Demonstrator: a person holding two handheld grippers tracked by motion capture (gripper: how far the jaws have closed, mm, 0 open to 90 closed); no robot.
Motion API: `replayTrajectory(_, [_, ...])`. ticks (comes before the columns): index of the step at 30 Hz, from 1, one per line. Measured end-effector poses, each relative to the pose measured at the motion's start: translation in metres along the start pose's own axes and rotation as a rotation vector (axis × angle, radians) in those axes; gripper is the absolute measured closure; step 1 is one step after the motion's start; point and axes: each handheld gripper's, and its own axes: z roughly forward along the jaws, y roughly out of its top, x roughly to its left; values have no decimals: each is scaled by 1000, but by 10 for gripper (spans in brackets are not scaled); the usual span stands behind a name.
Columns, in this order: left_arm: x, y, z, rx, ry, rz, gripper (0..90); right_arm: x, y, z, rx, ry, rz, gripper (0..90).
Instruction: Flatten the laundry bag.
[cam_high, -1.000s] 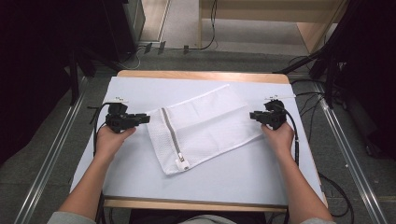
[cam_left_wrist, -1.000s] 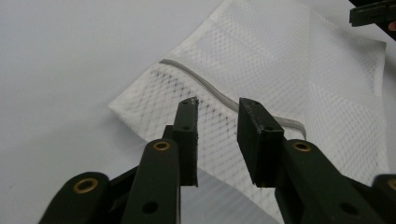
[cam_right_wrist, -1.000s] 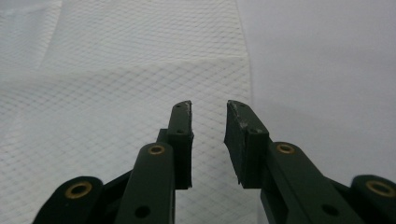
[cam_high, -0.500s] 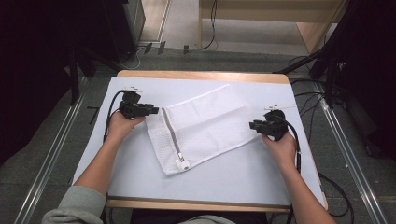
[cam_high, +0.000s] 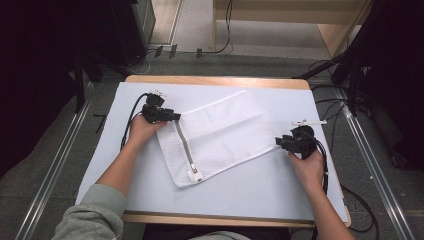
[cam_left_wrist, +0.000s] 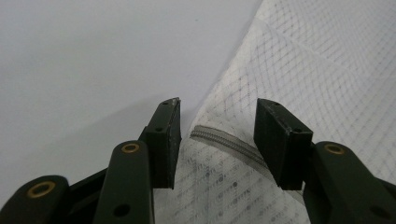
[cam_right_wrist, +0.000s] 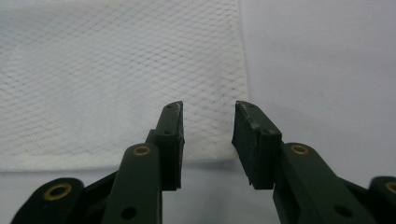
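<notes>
White sheeting covers the wooden worktop (cam_high: 300, 100), and grey floor with cables and dark equipment surrounds it.

On the left gripper (cam_left_wrist: 218, 133) the two black fingers (cam_left_wrist: 167, 140) stand apart, gripping nothing. Between them lies the end of a grey zipper (cam_left_wrist: 224, 142), sewn into a white rectangular mesh laundry bag (cam_left_wrist: 327, 70). The corner of the bag sits just under and ahead of these fingers; to their left is bare white cover. In the high view this gripper (cam_high: 167, 116) is at the far-left corner of the bag (cam_high: 220, 132), held by the person's left hand (cam_high: 142, 131), with a grey sleeve (cam_high: 92, 215) lower on the arm. From there the zipper (cam_high: 184, 149) runs toward the person to a white pull tab (cam_high: 194, 175) at the near corner.

On the right gripper (cam_right_wrist: 208, 135) the black fingers (cam_right_wrist: 254, 140) are also parted and hold nothing. Directly ahead of them lies a corner of the mesh bag (cam_right_wrist: 116, 79), with its edge running between the fingers; bare cover lies to their right and below. From above, this gripper (cam_high: 281, 142) is just beside the right corner of the bag, in the person's right hand (cam_high: 310, 167). A black cable (cam_high: 131, 117) trails from the left gripper.

The bag lies flat and slanted between the two grippers.
</notes>
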Motion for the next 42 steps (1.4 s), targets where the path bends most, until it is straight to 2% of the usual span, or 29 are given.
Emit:
replayTrajectory(2, [-1,0,3,5,8,18,535,0,-1,-1,-3,-2,-3,649])
replayTrajectory(4, [-1,0,3,2,9,17,573,3,-2,-4,-8,20,7,669])
replayTrajectory(9, [-1,-3,1,10,10,23,714,19,-2,-6,-9,36,-19,678])
replayTrajectory(12, [-5,-3,0,30,24,41,791,23,-6,-10,-7,41,-13,680])
replayTrajectory(13, [-6,-3,0,33,20,38,849,24,-9,-12,-6,45,-10,684])
replayTrajectory(16, [-9,-4,-1,38,13,22,861,26,-11,-12,1,49,-6,697])
replayTrajectory(17, [-9,-6,-2,34,7,4,863,27,-12,-11,3,47,-11,699])
replayTrajectory(21, [-7,-9,-10,27,-14,-27,865,30,-13,-7,23,45,-7,704])
replayTrajectory(25, [-6,-15,-13,28,-22,-45,864,29,-16,-1,35,22,-10,640])
replayTrajectory(28, [-6,-18,-14,31,-22,-43,862,29,-16,5,18,27,-12,595])
replayTrajectory(31, [-7,-19,-15,25,-24,-46,860,34,-13,15,13,6,-22,583])
replayTrajectory(34, [-7,-20,-16,31,-24,-41,860,37,-11,20,1,-15,-71,584])
replayTrajectory(35, [-7,-20,-16,30,-23,-43,860,37,-11,20,1,-15,-71,584])
replayTrajectory(36, [-7,-21,-16,31,-23,-46,860,39,-11,21,2,-29,-92,603])
replayTrajectory(37, [-7,-21,-16,34,-23,-48,861,43,-12,21,5,-63,-139,645])
replayTrajectory(39, [-7,-21,-16,36,-26,-56,861,43,-13,21,5,-69,-124,677])
replayTrajectory(42, [-8,-22,-17,39,-30,-57,861,42,-13,20,0,-69,-123,846])
